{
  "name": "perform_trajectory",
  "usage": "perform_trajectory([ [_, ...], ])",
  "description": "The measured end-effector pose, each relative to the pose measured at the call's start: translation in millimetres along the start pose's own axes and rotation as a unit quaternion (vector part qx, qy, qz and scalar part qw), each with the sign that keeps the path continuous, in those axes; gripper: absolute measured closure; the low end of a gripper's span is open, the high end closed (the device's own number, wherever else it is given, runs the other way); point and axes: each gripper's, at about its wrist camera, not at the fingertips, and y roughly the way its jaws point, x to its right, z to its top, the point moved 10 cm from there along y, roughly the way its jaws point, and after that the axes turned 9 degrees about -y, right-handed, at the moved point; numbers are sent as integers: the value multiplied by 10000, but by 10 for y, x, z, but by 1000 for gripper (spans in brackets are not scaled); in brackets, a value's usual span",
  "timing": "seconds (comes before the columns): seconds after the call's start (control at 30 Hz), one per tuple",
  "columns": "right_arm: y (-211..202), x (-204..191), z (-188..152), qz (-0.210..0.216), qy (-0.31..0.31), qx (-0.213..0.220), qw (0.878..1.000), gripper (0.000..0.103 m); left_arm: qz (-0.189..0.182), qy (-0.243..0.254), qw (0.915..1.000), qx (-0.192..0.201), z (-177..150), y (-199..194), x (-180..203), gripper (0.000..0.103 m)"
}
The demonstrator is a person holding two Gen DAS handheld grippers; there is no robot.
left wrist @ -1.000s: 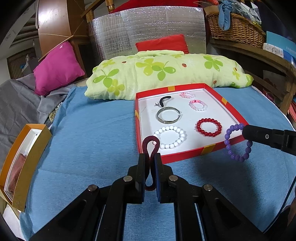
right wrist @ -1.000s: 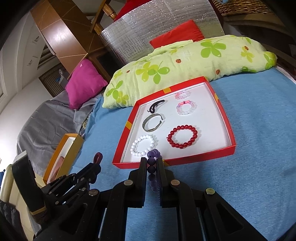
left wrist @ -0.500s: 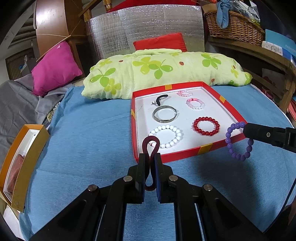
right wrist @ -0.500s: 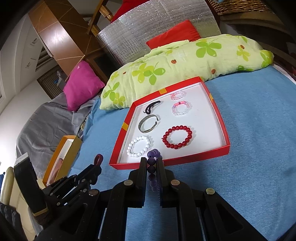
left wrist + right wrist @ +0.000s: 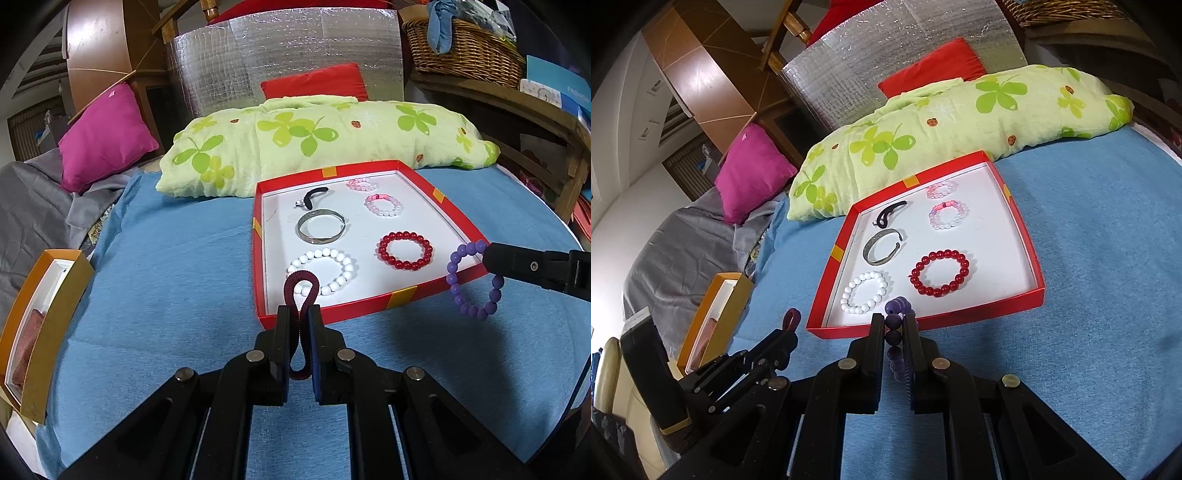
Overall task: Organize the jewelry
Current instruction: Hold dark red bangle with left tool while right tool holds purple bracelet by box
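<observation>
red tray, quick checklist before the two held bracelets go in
1. Left gripper shut on dark red coil bracelet: ok.
2. Right gripper shut on purple bead bracelet: ok.
3. Bare white floor in red tray, right side: ok.
4. Either bracelet past the tray's near rim: not ok, both hang in front of it.
5. White bead bracelet clear of the coil's drop spot: cannot tell.

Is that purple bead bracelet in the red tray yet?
Out: the purple bead bracelet hangs from the right claw, above the red tray's near edge.
</observation>
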Motion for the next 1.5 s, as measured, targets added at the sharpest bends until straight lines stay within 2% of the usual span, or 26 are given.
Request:
perform_trajectory([
  [1.5,-75,60,47,-33,73,85,9999,92,-59,45,10000,4,-3,24,74,93],
])
